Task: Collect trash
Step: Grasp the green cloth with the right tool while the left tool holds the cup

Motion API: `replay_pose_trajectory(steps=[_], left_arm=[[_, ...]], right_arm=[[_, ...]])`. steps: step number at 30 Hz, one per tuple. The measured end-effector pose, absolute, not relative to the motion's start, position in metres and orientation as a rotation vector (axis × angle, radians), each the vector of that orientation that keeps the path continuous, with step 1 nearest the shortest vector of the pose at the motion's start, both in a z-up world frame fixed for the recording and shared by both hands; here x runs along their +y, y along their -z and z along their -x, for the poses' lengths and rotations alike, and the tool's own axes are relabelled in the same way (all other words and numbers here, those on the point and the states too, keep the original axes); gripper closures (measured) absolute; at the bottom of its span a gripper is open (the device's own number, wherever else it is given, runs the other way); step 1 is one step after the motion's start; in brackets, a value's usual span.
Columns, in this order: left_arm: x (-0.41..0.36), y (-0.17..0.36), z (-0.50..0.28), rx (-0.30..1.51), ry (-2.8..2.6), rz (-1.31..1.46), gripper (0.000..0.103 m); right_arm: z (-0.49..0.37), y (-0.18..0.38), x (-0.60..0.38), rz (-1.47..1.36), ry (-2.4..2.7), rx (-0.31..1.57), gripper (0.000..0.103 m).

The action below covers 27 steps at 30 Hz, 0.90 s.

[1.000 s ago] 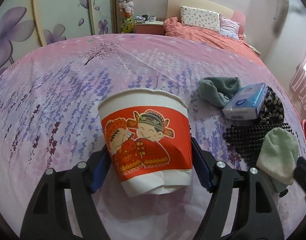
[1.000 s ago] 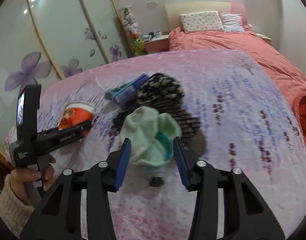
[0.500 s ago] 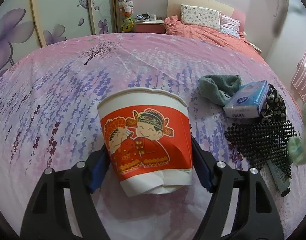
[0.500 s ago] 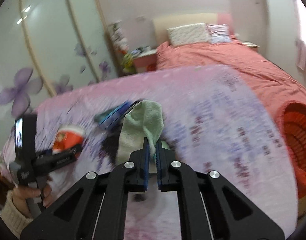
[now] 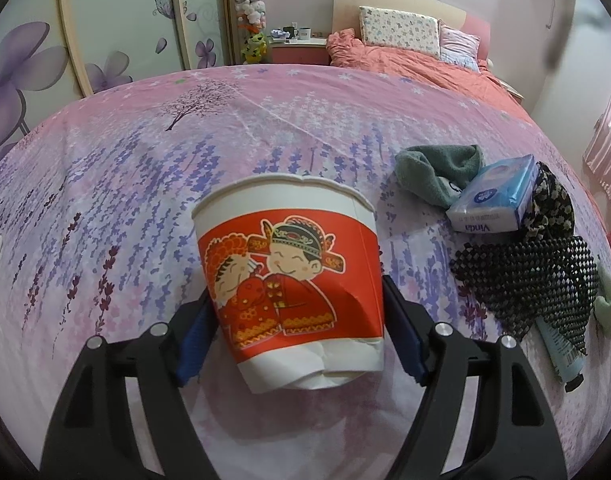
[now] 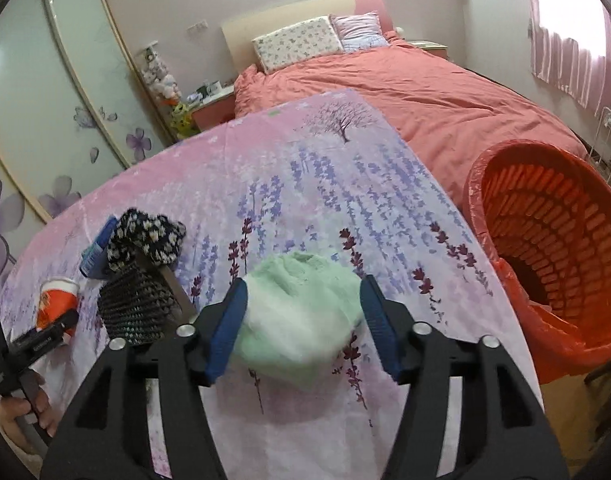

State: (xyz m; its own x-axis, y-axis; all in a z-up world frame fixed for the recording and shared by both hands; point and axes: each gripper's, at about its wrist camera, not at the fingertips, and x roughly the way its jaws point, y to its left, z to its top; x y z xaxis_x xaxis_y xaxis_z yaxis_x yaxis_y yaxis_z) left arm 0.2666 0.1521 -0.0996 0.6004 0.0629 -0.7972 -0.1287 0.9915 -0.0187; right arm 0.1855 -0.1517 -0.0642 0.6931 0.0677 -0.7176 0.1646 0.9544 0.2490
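We see the left gripper clamped on a paper cup printed with a red cartoon couple; its blue pads press the cup's two sides, the wall near the base is crumpled, and the cup stands on the lavender-print tabletop. To the right of the cup lie a dark green cloth, a blue tissue pack resting partly on it, a black-and-white patterned cloth, a black mesh piece and a pale tube poking out beneath the mesh.

In the right wrist view, the right gripper has just been opening, and its jaws now stand apart. A light green fuzzy cloth lies between them on the tabletop; the left pad is close against its edge, though we cannot tell whether it touches. Beyond the tabletop's right edge stands a red basket lined with a red bag. At the far left, a hand holds the other gripper's handle.
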Motion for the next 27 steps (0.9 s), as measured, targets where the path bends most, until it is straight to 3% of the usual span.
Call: replay_pose_trajectory(steps=[4, 11, 17, 19, 27], left_arm=[[0.152, 0.099, -0.267, 0.92, -0.111, 0.077, 0.029], [0.152, 0.099, -0.266, 0.92, -0.111, 0.077, 0.028], [0.151, 0.099, -0.266, 0.92, -0.111, 0.078, 0.028], [0.151, 0.099, -0.266, 0.92, -0.111, 0.078, 0.028], [0.151, 0.099, -0.266, 0.92, -0.11, 0.078, 0.028]], right_arm=[[-0.186, 0.068, -0.143, -0.292, 0.017, 0.823, 0.032], [-0.18, 0.078, -0.127, -0.193, -0.024, 0.872, 0.035], [-0.169, 0.077, -0.115, -0.087, -0.023, 0.872, 0.066], [-0.168, 0.075, -0.113, -0.069, -0.041, 0.873, 0.088], [-0.19, 0.076, -0.146, -0.149, 0.129, 0.857, 0.089]])
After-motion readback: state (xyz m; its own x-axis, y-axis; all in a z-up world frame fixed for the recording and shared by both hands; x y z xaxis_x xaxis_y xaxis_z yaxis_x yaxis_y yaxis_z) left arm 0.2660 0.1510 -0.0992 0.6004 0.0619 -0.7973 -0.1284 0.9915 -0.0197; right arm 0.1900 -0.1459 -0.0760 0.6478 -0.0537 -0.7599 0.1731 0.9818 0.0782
